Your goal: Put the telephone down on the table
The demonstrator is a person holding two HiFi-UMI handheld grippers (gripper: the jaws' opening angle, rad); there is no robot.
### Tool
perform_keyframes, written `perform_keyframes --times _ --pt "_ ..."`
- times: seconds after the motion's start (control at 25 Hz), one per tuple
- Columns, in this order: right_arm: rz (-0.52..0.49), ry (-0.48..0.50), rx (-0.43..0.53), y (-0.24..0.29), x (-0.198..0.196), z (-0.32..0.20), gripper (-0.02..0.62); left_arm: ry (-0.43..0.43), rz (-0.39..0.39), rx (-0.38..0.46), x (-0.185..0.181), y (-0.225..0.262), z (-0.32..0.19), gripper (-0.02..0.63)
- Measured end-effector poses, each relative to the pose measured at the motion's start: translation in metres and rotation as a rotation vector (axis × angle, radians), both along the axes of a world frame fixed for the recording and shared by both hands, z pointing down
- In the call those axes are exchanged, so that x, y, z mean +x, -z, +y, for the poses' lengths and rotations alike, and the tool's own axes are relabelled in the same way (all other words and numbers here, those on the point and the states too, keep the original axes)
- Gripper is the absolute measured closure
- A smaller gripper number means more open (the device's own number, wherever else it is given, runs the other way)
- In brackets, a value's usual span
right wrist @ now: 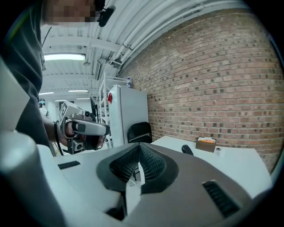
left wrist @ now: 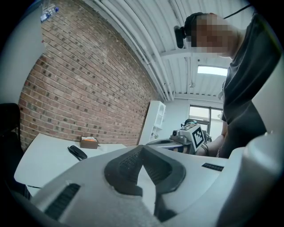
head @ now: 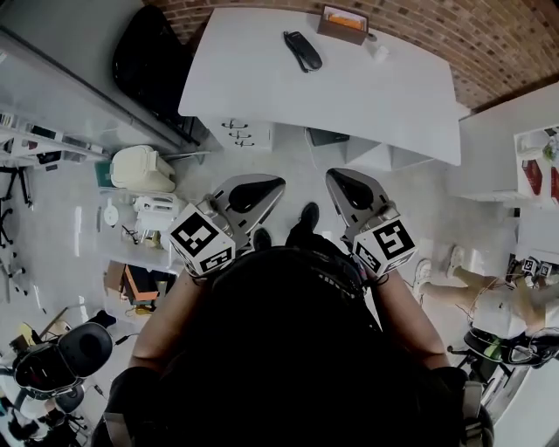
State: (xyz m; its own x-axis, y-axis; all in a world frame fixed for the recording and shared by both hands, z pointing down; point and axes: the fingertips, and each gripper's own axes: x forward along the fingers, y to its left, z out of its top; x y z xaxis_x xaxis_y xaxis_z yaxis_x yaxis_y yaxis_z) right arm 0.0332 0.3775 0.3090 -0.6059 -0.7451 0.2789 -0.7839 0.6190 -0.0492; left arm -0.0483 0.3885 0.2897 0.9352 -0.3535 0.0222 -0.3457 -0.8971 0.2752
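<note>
On the worktop (head: 349, 87) we judge the telephone (head: 302, 50) stiff, light, graspable mid-body; left tool (head: 272, 185), right tool (head: 336, 178) pressed together.

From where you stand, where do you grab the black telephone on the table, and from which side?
Probably mid-body, with the jaws across its narrow width. The telephone lies flat on the table; it is long and slim, with one end pointing roughly toward the near edge. Come down from above on the near side, because the box stands close to its right in the head view.
</note>
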Motion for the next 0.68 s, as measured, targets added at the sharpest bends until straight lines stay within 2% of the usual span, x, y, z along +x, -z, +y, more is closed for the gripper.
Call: perform_keyframes --times 0.24,0.68 --pt "0.007 -0.032 0.016 0.003 -0.021 0.025 0.578 -0.015 0.014 0.009 -0.025 0.002 0.022 0.6" --pt "0.005 -0.073 0.023 0.009 -0.039 0.048 0.578 -0.057 0.027 0.027 -0.04 0.009 0.045 0.6"
